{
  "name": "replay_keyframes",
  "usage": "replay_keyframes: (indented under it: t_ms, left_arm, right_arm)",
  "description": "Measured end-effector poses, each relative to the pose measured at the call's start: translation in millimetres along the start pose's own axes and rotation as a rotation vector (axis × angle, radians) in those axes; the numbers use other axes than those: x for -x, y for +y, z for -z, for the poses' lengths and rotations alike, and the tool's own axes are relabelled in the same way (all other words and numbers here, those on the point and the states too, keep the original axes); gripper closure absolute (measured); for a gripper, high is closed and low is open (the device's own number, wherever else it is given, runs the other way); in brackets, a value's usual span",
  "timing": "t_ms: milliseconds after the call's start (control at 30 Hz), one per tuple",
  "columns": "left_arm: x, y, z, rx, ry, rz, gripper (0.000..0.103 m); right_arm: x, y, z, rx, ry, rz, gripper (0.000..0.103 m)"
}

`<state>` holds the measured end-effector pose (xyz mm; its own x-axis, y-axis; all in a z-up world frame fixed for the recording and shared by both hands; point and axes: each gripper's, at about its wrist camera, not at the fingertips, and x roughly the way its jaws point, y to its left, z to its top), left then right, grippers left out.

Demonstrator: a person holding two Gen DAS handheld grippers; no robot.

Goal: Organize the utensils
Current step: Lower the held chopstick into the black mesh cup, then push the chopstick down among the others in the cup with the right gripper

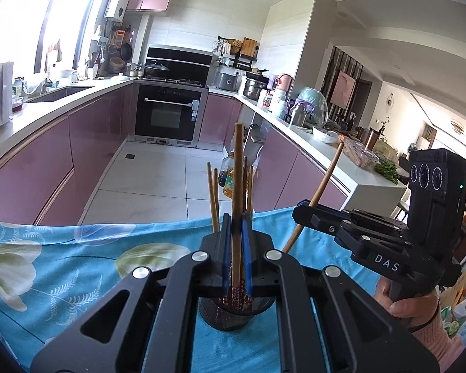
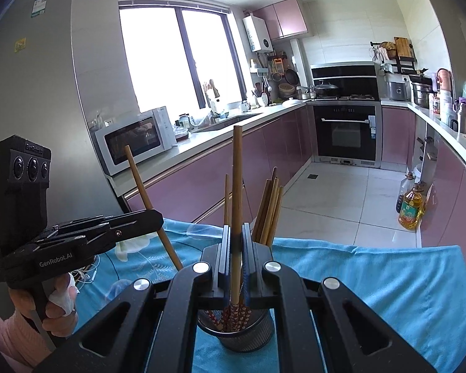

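A black mesh cup (image 1: 233,314) (image 2: 236,332) stands on the blue flowered cloth (image 1: 62,264) (image 2: 372,279) and holds several wooden chopsticks (image 1: 214,195) (image 2: 270,208). My left gripper (image 1: 236,217) (image 2: 157,217) is shut on one chopstick (image 1: 237,171) (image 2: 138,177). That chopstick's red patterned lower end reaches into the cup. My right gripper (image 2: 236,227) (image 1: 301,209) is shut on another chopstick (image 2: 237,171) (image 1: 326,180), which also points down toward the cup. Both grippers sit just above the cup, left and right of it. Each view hides the other chopstick's lower tip.
The table edge lies just past the cup, with tiled floor beyond. Oil bottles (image 2: 410,208) (image 1: 228,180) stand on the floor by pink cabinets. A microwave (image 2: 133,140) sits on the left counter, and the right counter (image 1: 326,152) is crowded with pots and bags.
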<state>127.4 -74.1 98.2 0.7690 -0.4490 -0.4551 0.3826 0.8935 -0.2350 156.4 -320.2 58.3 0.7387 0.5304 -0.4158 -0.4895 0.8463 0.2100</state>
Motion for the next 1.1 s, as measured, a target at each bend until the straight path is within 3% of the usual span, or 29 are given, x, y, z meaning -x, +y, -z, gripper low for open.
replay_keyframes:
  t_ms: [500, 1100]
  left_arm:
    - [-29.7, -4.6, 6.7, -0.044, 0.066, -0.006, 0.096]
    - [-48.7, -6.0, 4.6, -0.066, 0.076, -0.013, 0.096]
  right_arm:
    - [-16.1, -0.1, 8.3, 0.001, 0.057, 0.003, 0.097]
    - [-23.1, -2.4, 11.1, -0.008, 0.074, 0.001, 0.097]
